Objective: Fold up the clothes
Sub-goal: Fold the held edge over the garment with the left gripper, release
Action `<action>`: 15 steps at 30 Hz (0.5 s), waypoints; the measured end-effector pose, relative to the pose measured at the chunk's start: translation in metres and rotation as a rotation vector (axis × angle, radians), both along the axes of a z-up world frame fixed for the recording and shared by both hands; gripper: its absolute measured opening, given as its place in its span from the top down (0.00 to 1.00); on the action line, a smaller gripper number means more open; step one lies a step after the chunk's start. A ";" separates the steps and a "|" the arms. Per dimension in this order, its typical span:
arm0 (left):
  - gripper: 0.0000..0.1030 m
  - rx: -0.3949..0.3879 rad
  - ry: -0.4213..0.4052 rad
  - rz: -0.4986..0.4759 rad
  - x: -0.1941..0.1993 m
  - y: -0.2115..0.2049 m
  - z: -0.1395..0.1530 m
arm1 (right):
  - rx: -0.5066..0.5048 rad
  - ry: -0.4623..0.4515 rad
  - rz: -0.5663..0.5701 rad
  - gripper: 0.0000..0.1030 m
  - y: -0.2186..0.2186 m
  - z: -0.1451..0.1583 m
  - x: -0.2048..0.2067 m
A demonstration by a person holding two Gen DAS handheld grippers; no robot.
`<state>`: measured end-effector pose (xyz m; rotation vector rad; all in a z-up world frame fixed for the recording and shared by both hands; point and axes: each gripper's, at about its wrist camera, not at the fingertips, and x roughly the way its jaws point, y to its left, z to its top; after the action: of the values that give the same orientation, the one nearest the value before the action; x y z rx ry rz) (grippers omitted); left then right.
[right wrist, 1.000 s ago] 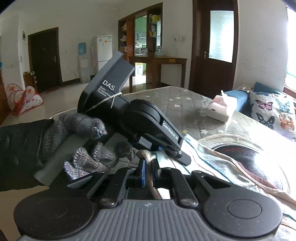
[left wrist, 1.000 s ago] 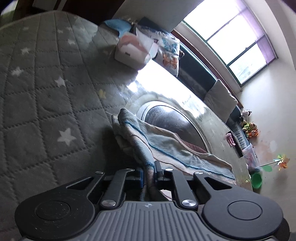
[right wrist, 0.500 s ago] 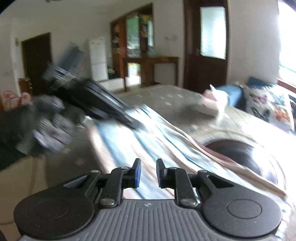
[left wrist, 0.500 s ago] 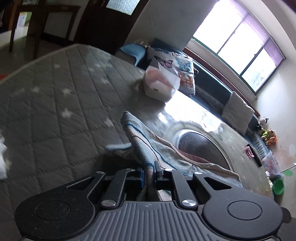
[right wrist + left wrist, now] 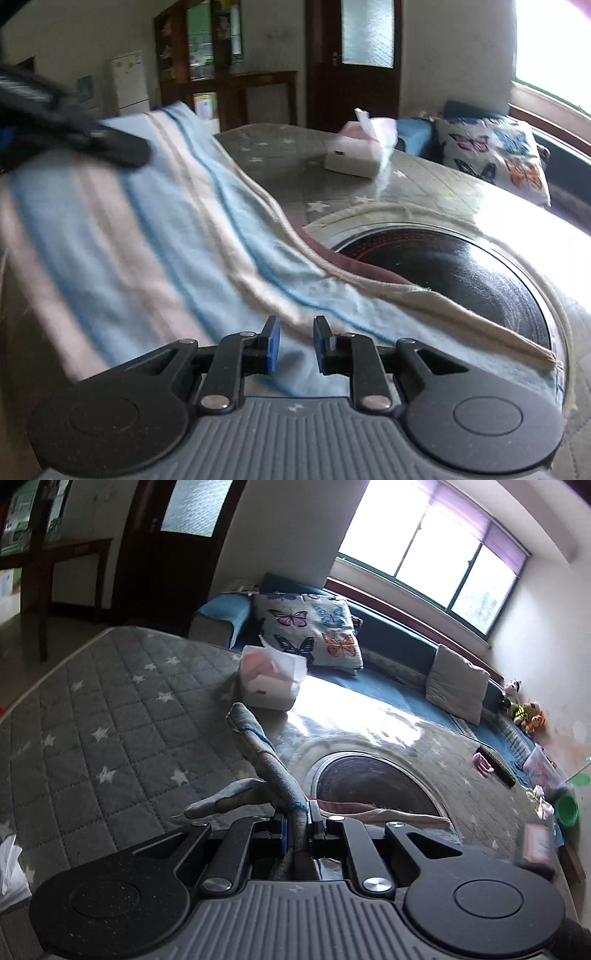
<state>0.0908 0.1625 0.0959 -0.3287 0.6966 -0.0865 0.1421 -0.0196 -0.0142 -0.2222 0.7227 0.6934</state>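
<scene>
Cloth, striped in pale blue, pink and beige (image 5: 177,236), drapes across the grey star-quilted table cover (image 5: 280,162) and partly over the dark round panel (image 5: 461,273) set into that cover. The right wrist view alone shows this full spread: the fabric slopes up from the near rim of the round panel toward the upper left, where a blurred black shape, probably the left gripper (image 5: 110,146), meets its raised corner. The right gripper (image 5: 295,345) hovers above the near part of the cloth, its jaws narrowly apart with only a gap between the blue pads (image 5: 274,343), nothing pinched.

The left wrist view shows what the other cannot: the left gripper (image 5: 297,829) has its jaws clamped on a bunched edge of the cloth (image 5: 266,764), which stands up from them as a twisted ridge, left of the round panel (image 5: 373,782). Beyond the panel sits a white tissue box (image 5: 271,681), and past that a butterfly-print cushion (image 5: 314,627) on a blue sofa (image 5: 399,657) under the window (image 5: 436,550). Only this view takes in the soft toys (image 5: 526,712) and the green bowl (image 5: 567,808), right of the panel.
</scene>
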 end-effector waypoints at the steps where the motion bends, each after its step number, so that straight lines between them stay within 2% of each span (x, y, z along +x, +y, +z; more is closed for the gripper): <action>1: 0.90 0.001 0.001 -0.002 0.001 -0.001 0.001 | -0.003 0.005 -0.009 0.82 0.001 -0.002 0.004; 3: 0.90 0.001 0.002 -0.008 0.002 -0.004 0.004 | -0.008 0.010 -0.022 0.81 0.004 -0.006 0.011; 6: 0.90 0.009 0.004 -0.027 0.005 -0.015 0.009 | -0.003 0.009 -0.042 0.74 0.004 -0.005 0.016; 8: 0.90 0.017 0.007 -0.044 0.006 -0.023 0.012 | 0.002 0.013 -0.043 0.73 -0.002 -0.001 0.014; 10: 0.90 0.040 0.016 -0.058 0.009 -0.036 0.015 | 0.006 0.013 -0.034 0.67 -0.013 0.006 0.008; 15: 0.90 0.066 0.034 -0.111 0.018 -0.079 0.015 | -0.019 -0.023 -0.061 0.62 -0.057 0.023 -0.012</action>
<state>0.1087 0.0836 0.1106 -0.2288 0.7499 -0.1636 0.1298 -0.0761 0.0093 -0.2245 0.7116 0.6255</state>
